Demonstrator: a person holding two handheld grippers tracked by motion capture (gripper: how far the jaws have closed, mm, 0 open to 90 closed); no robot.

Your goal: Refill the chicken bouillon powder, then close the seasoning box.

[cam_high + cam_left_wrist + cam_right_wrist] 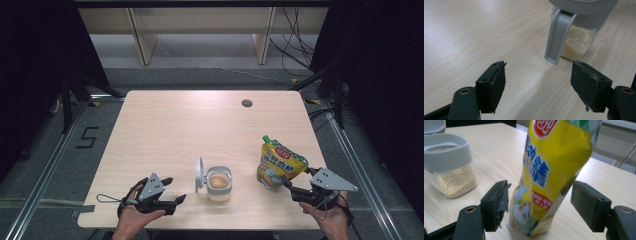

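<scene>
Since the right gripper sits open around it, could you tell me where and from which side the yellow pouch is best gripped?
Grip the yellow pouch across its narrower middle, above the bulging base, coming level from the table's near right edge, where the right gripper already straddles it. It stands upright and leans slightly, so a low, level pinch seems less likely to tip it than a grab at the green top corner.

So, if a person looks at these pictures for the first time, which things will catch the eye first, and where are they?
First, the bright yellow pouch standing upright near the table's right front, between the open jaws of the right gripper, whose pads do not press it. Next, the clear container of pale granules at the middle front, its grey lid flipped open to the left. The left gripper waits open beside it.
</scene>
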